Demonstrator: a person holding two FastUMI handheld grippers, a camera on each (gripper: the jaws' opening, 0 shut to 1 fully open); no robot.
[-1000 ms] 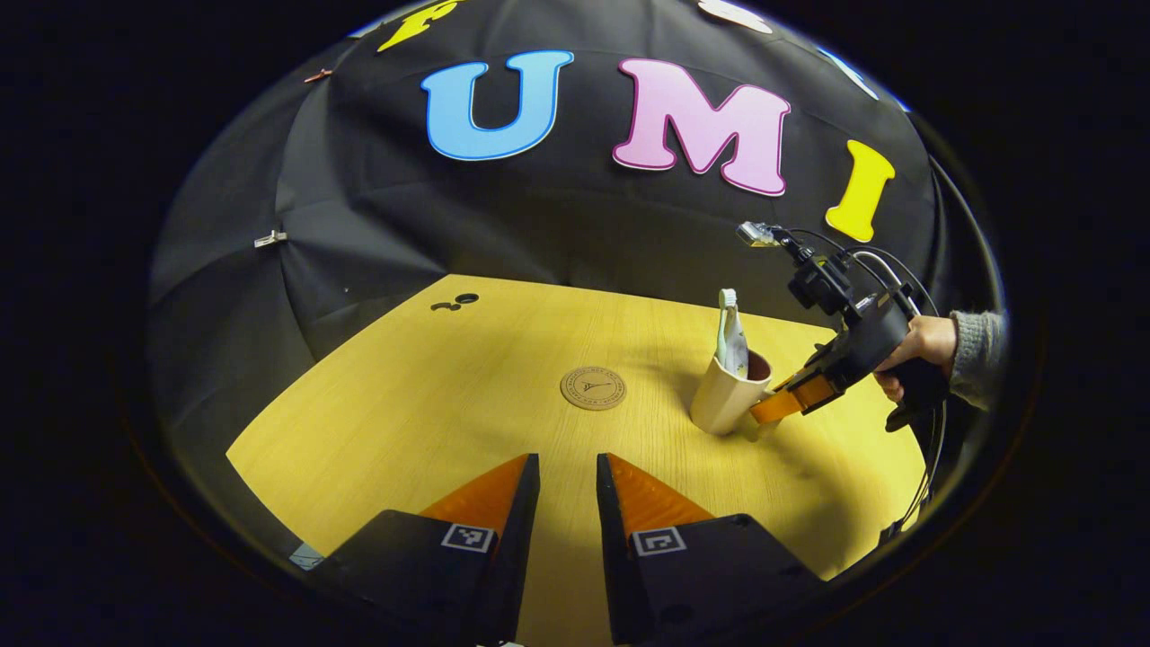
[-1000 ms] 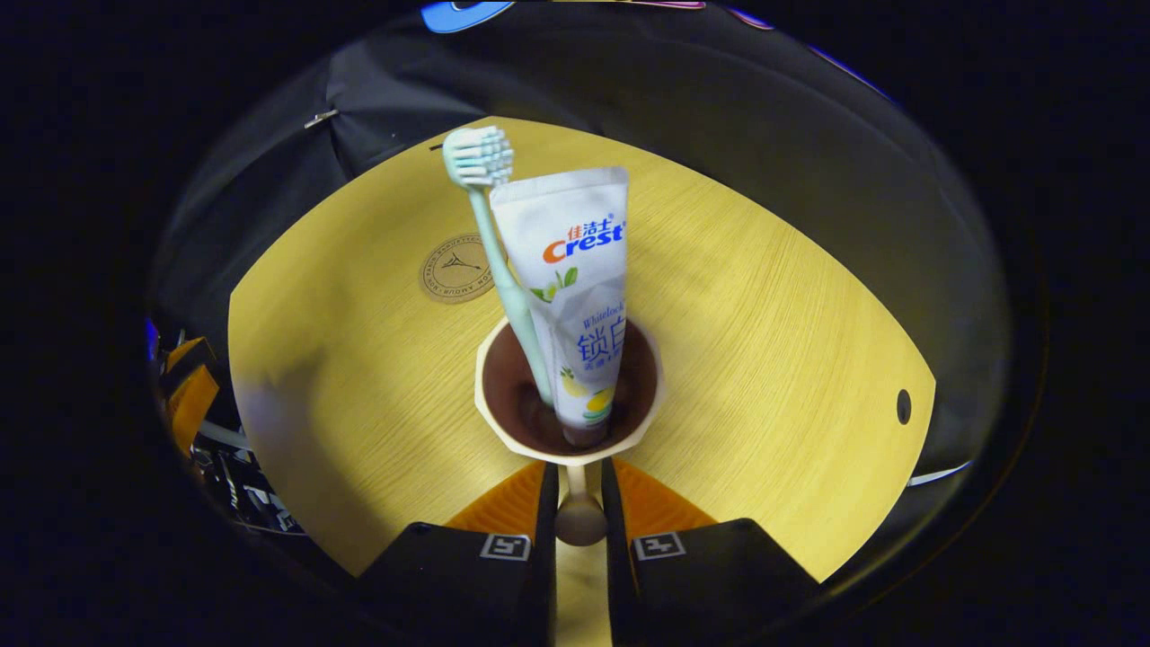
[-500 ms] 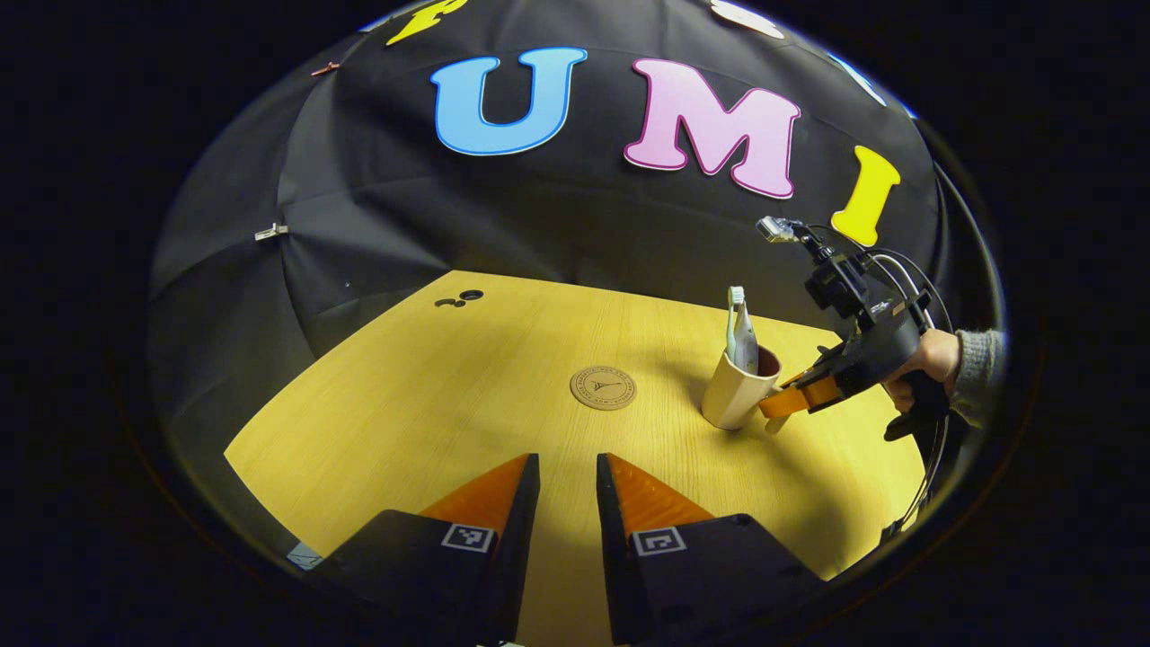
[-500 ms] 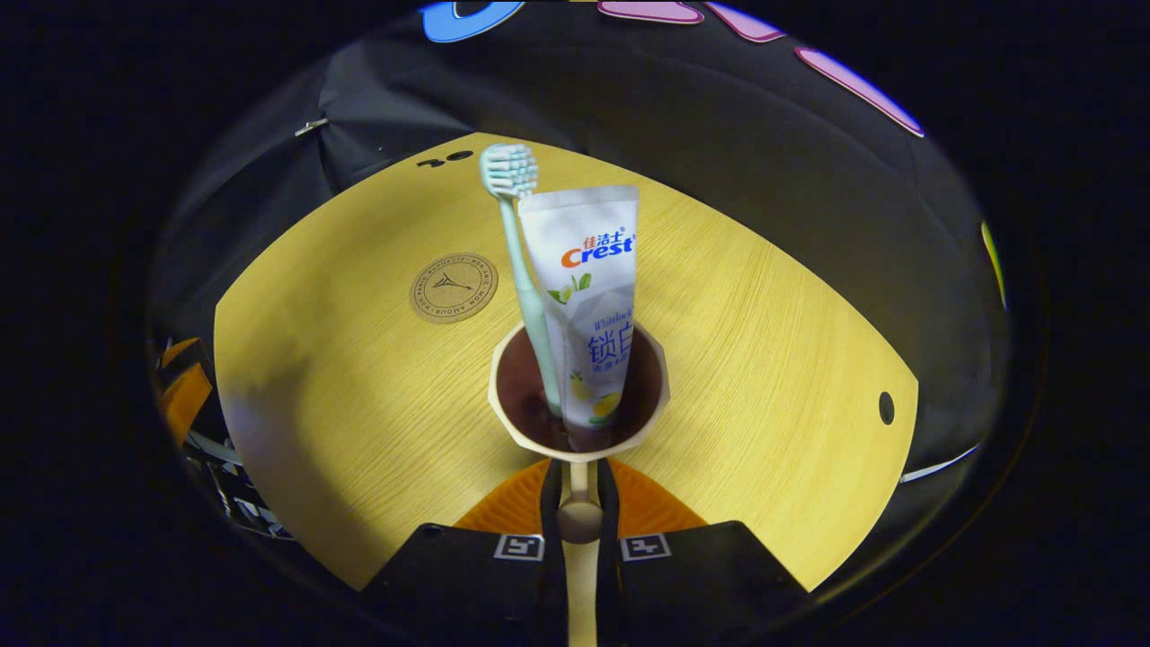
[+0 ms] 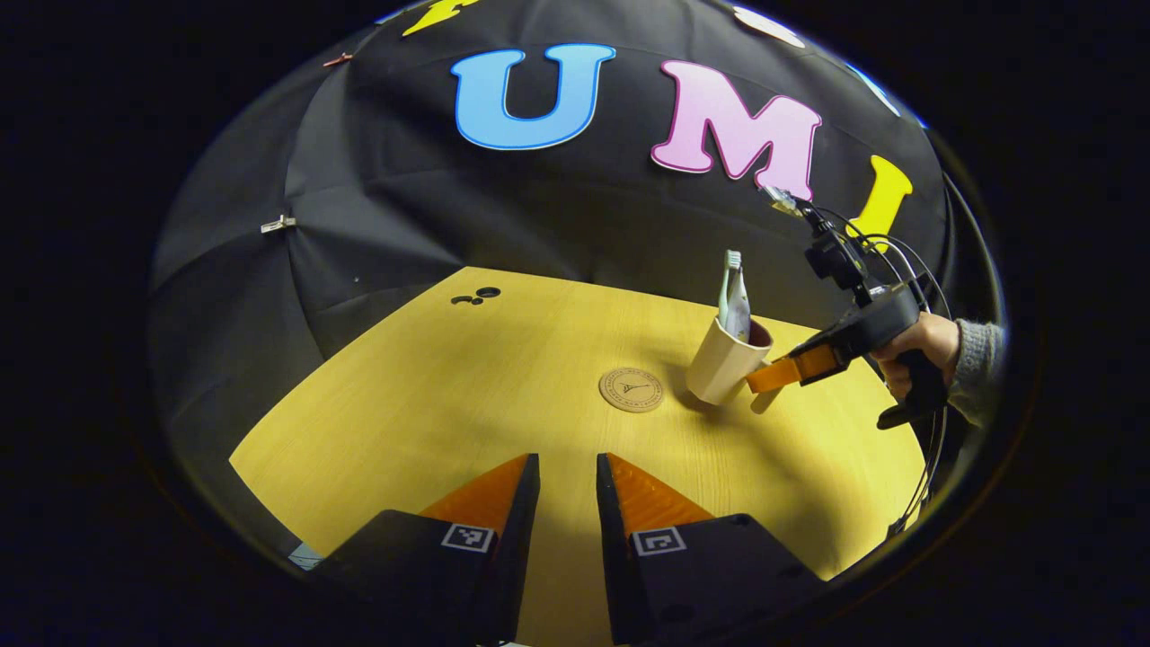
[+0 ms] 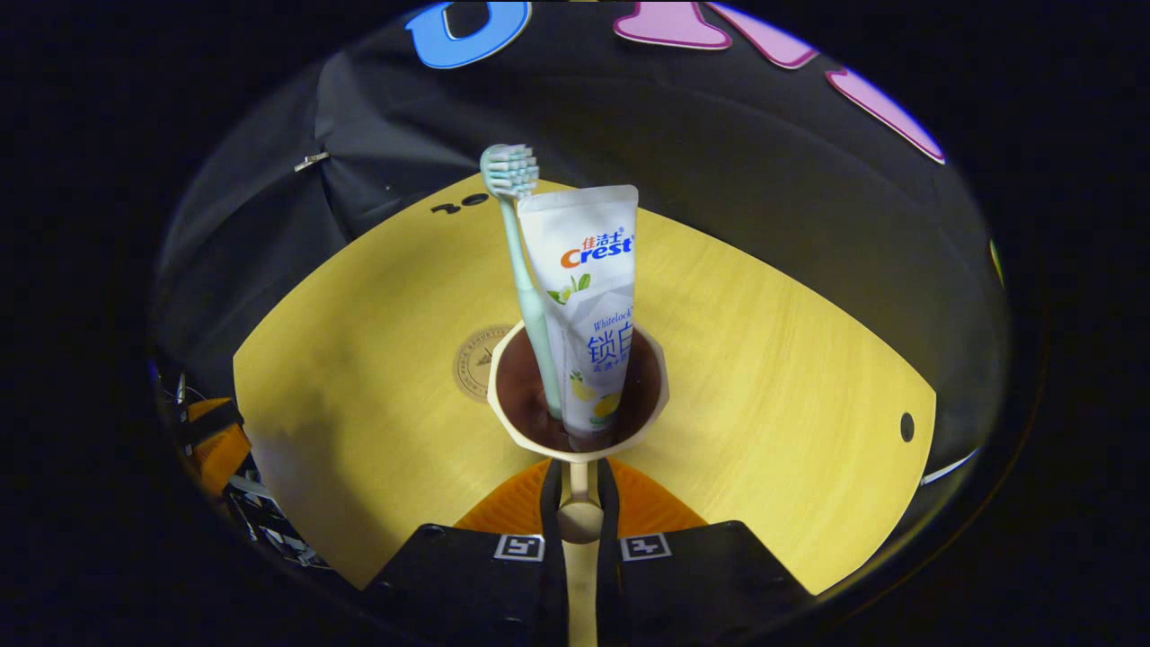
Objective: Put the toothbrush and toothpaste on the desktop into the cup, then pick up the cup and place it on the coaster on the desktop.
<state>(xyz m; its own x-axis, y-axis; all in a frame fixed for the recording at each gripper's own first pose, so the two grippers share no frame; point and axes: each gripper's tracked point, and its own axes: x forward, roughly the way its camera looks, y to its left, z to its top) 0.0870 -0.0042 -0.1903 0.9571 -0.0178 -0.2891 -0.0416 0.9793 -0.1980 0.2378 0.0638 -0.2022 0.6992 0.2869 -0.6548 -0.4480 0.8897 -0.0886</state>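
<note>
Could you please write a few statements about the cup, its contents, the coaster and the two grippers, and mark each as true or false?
1. The toothbrush and toothpaste stand in the cup. True.
2. The cup sits on the coaster. False: it hangs tilted beside the coaster, shadow beneath it.
3. The right gripper is shut on the cup's handle. True.
4. The left gripper holds the toothbrush. False: it holds nothing, its fingers apart over the table.
5. The toothpaste lies flat on the table. False: it stands in the cup.
</note>
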